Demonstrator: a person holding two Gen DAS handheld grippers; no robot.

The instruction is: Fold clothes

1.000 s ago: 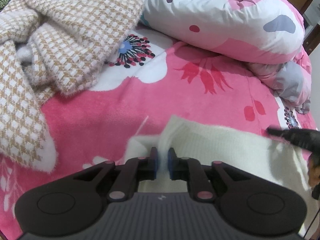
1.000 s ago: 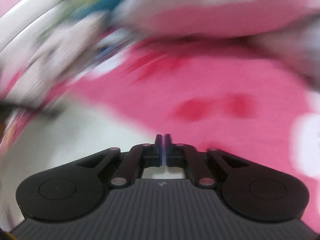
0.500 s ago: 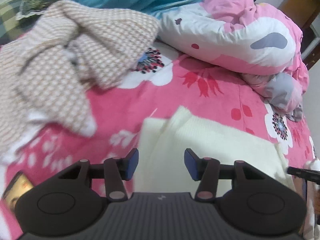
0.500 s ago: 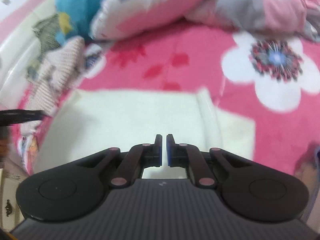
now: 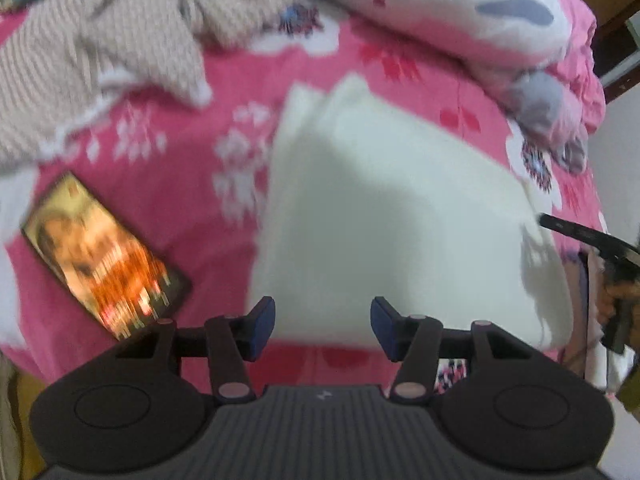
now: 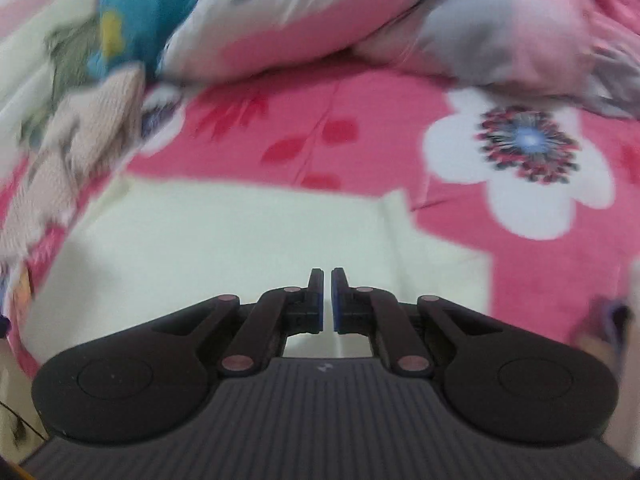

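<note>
A cream folded garment (image 5: 392, 208) lies flat on the pink floral bedspread (image 5: 240, 76). My left gripper (image 5: 322, 308) hovers above its near edge. Its jaws are opening, and nothing is pinched between them. In the right wrist view the same cream garment (image 6: 240, 232) spreads below my right gripper (image 6: 327, 276), which is shut with nothing in it. The right gripper's black fingers (image 5: 568, 232), with a hand behind them, show at the right edge of the left wrist view. A beige checked knit (image 5: 100, 48) lies crumpled at the far left.
A phone (image 5: 104, 256) with a lit screen lies on the bedspread left of the cream garment. A bunched pink and white duvet (image 5: 460, 12) runs along the far side, also seen as the duvet (image 6: 320, 20). A blue patterned cloth (image 6: 132, 12) sits behind the knit.
My left gripper let go of the cream garment's corner, opened and drew back and up, bringing the phone into view. My right gripper pulled back over the garment and stayed shut.
</note>
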